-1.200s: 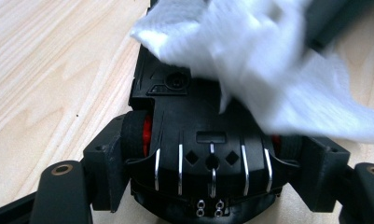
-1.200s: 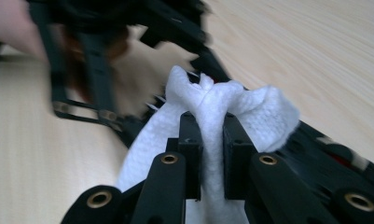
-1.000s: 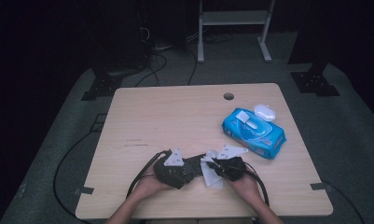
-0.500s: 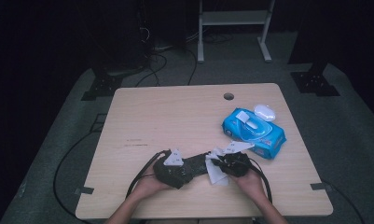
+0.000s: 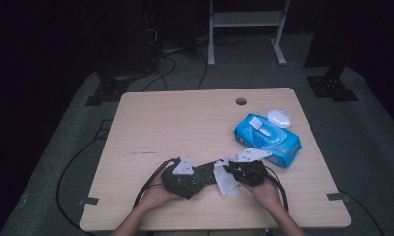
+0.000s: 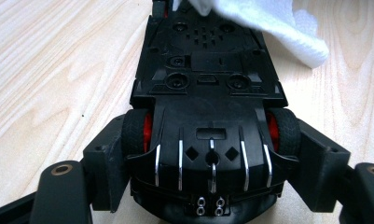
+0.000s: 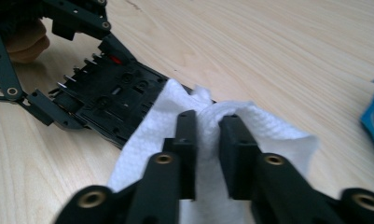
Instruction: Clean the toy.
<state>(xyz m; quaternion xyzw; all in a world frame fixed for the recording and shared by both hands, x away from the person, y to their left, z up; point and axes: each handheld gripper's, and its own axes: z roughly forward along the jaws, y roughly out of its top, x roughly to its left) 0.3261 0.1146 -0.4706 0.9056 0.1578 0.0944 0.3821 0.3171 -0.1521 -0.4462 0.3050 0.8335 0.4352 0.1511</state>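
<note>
The table was seen to be of pale wood-grain laminate, smooth and matt. The toy car was made of black plastic with a dull sheen, its underside marked by moulded ribs and small bright metal strips and screws, its tyres of matt black rubber over red hubs. The wipe was a white, soft, embossed non-woven cloth, crumpled. The wipes pack was wrapped in glossy blue film with a white plastic lid. The jaws of both grippers were of matt black plastic with brass-coloured rivets
</note>
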